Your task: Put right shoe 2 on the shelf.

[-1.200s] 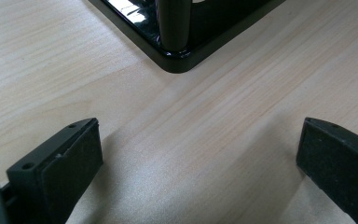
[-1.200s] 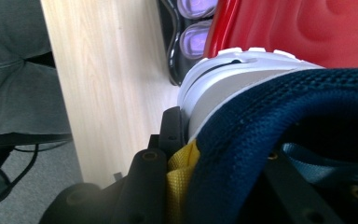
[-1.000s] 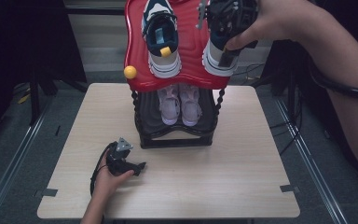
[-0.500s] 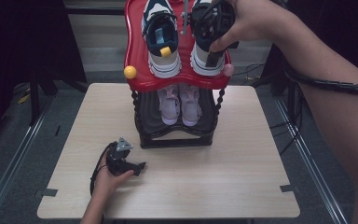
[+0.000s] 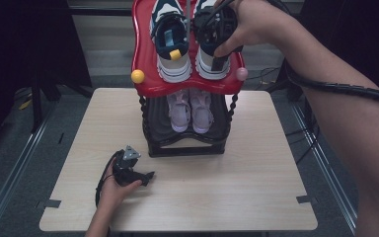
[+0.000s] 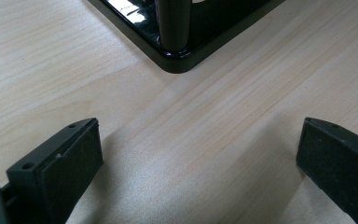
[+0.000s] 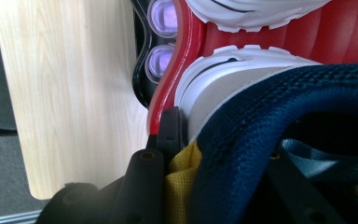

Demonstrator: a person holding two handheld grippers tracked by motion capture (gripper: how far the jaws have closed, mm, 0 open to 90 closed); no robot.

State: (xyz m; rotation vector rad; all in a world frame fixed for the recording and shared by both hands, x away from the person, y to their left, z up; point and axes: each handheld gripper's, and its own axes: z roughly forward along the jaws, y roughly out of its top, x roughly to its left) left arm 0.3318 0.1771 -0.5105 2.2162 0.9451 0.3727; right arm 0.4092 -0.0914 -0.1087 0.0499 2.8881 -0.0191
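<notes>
On the red shelf [image 5: 187, 85]: second sneaker going down.
The right gripper [image 5: 216, 30] is clamped on the right sneaker's [image 5: 212, 64] heel, beside its mate [image 5: 171, 47]; next, probably let go. The left gripper [image 5: 131, 170] rests on the table [image 5: 256, 163], jaws apart.

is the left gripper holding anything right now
No, the left gripper has its jaws wide apart over bare table, with nothing between them.

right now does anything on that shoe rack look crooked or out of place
Nothing stands out. Both navy-and-white sneakers sit straight on the red top shelf, the pale pink pair below. The right gripper is shut on the right sneaker's heel.
</notes>
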